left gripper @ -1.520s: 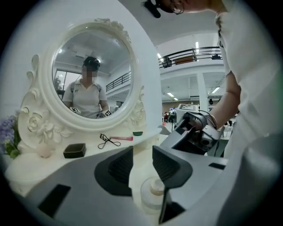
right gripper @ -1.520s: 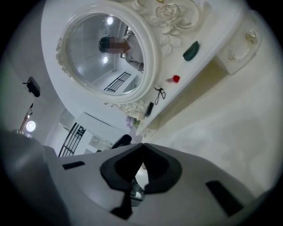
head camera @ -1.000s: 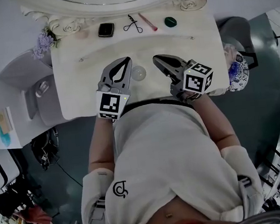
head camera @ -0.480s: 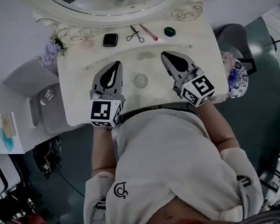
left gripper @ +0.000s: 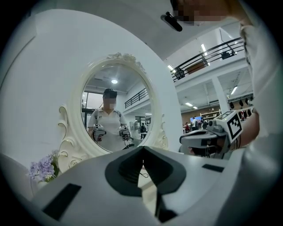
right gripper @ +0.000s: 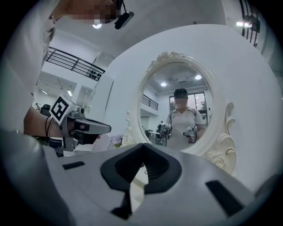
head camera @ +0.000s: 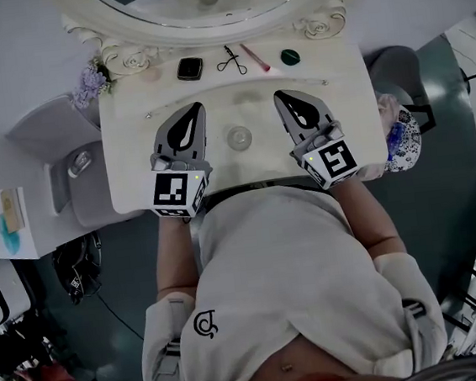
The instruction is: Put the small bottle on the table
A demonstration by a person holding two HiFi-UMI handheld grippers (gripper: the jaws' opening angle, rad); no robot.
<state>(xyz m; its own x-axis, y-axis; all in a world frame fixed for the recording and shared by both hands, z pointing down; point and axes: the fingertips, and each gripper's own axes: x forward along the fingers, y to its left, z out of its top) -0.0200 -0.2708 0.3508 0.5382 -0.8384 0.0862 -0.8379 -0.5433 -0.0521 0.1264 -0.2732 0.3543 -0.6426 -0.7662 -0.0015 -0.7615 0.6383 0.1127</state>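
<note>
Over the white table (head camera: 133, 158) you held the left tool (head camera: 195, 109) and right tool (head camera: 281, 96), each with jaws together and empty. Between them the small bottle (head camera: 238, 136) stood on the table, pale and round from above.

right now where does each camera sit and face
Head view: on the person's head, steeply down at the dressing table; torso, forearms, left gripper, right gripper show.
Left gripper view: on that gripper, along its shut jaws toward the mirror; right gripper at right.
Right gripper view: on that gripper, along shut jaws toward the mirror; left gripper at left.
Shared: both gripper views show the mirror with the person reflected.
</note>
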